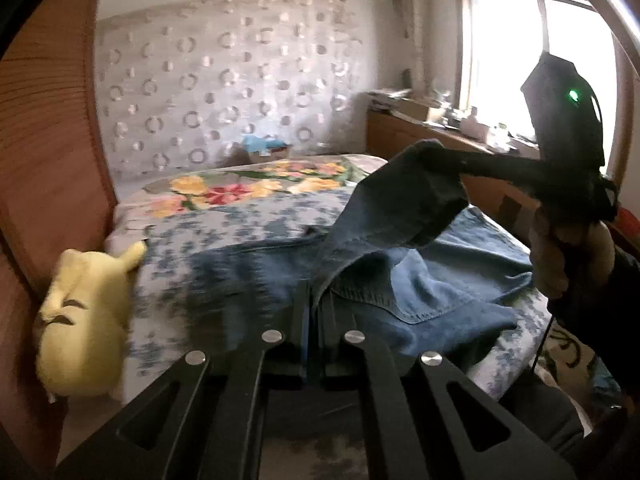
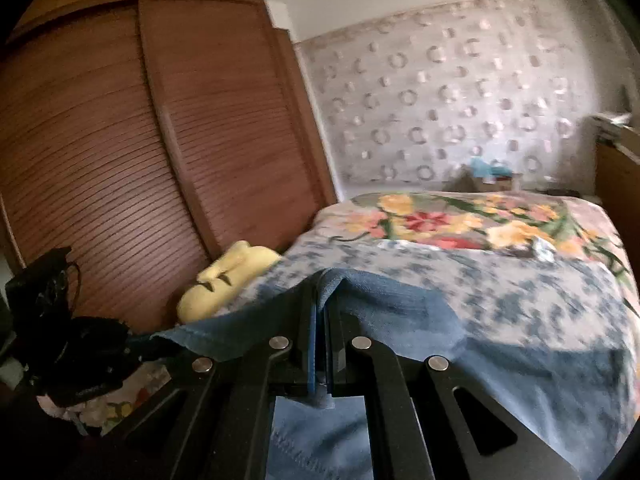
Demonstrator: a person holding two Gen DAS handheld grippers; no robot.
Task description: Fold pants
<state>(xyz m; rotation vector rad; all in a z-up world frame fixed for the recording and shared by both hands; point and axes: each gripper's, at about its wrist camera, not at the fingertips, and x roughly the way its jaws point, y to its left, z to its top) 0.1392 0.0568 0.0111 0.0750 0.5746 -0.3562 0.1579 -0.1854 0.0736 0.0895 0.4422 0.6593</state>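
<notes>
Claw [image 1: 314, 304]-pinched pants [image 1: 400, 280]; window [image 1: 520, 60] leftward only

A bedroom with a bed [image 2: 500, 280] covered by a blue-and-white floral sheet, with a brighter flowered blanket [image 2: 460, 220] spread across its far end. The far wall [image 1: 240, 80] is papered in grey with a pattern of rings, and a louvred wooden wardrobe [image 2: 140, 140] stands to the left. A bright window [image 1: 520, 60] on the right lights a cluttered wooden shelf [image 1: 432, 120] beneath it.
</notes>
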